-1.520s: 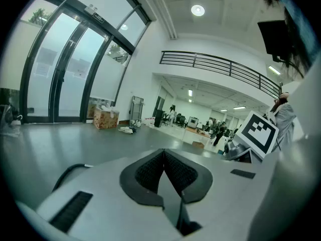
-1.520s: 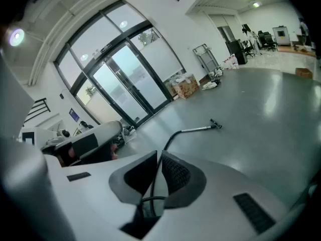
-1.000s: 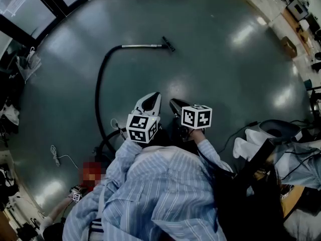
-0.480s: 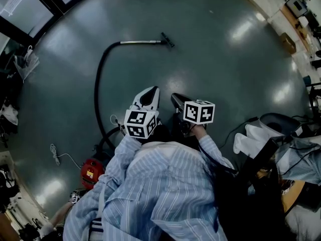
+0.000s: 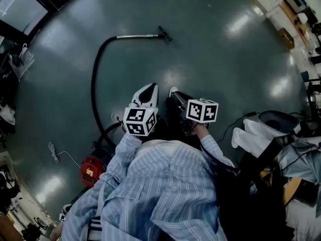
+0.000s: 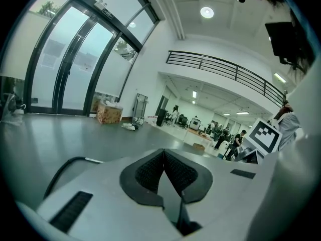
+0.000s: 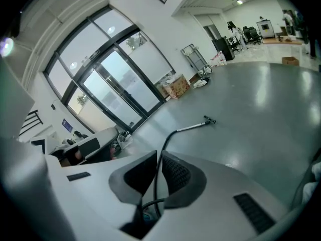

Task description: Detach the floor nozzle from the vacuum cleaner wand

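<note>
Far off on the grey floor lies the vacuum cleaner's silver wand [image 5: 135, 35], with the small black floor nozzle [image 5: 165, 33] on its right end. A black hose [image 5: 93, 84] curves from the wand back to the red vacuum body [image 5: 90, 168]. My left gripper [image 5: 150, 86] and right gripper [image 5: 173, 92] are held side by side close to my chest, well short of the wand. Both are shut and hold nothing. The left gripper [image 6: 164, 152] points level over the floor. Past the right gripper [image 7: 158, 154] I see the wand [image 7: 190, 127] and nozzle [image 7: 209, 120].
A white cable [image 5: 57, 154] lies on the floor at the left. A dark chair draped with white cloth [image 5: 251, 139] stands at my right. Glass doors [image 7: 115, 92] line the far wall, and a cardboard box [image 5: 287, 36] sits at the floor's edge.
The wand and nozzle now sit higher and a little further left in the head view. The left gripper has shifted slightly. Both grippers stay shut.
</note>
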`<state>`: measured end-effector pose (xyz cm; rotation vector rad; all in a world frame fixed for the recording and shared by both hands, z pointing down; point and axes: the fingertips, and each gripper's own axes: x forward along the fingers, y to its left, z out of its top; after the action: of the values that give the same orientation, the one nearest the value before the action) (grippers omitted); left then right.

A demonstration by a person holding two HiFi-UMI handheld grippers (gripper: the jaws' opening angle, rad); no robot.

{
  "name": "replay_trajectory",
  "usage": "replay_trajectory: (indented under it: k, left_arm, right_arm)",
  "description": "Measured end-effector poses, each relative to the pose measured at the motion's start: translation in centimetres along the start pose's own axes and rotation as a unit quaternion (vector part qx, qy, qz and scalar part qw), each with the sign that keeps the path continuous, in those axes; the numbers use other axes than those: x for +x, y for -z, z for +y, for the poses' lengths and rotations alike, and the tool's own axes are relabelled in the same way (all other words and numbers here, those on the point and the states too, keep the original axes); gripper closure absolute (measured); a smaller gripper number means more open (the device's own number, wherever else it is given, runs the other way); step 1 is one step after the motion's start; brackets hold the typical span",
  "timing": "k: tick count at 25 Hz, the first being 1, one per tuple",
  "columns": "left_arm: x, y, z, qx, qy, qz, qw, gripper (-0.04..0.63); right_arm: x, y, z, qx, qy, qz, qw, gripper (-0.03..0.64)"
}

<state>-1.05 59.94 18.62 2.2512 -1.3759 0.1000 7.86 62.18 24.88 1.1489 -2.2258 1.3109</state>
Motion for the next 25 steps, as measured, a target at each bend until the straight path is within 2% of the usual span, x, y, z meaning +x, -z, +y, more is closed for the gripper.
replay_trajectory:
  k: [4, 8, 15, 21, 25]
  left_arm:
    - [1.8, 0.3, 0.7, -0.009, -0.004, 0.014, 0.9999, 0.589]
    - [4.9, -0.5, 1.9, -0.011, -0.009, 0.023, 0.9996, 0.589]
    - [12.6, -5.0, 4.2, -0.033, -0.012, 0.001, 0.9994, 0.589]
    - [20.2, -9.7, 5.2, -0.023, -0.036, -0.008, 0.9991, 0.589]
    - [23.7, -11.3, 7.0, -0.025, -0.056, -0.004, 0.9981, 0.589]
  right_arm:
    - [0.8, -0.8, -1.3, 0.01, 0.004, 0.008, 1.0, 0.581]
    - [2.7, -3.5, -3.1, 0.019, 0.004, 0.014, 1.0, 0.581]
    - [6.9, -11.8, -6.8, 0.0, -0.008, 0.035, 0.999, 0.581]
    - [9.6, -21.7, -9.9, -0.023, -0.021, 0.039, 0.999, 0.581]
    - [12.0, -25.3, -11.3, -0.03, -0.032, 0.049, 0.998, 0.581]
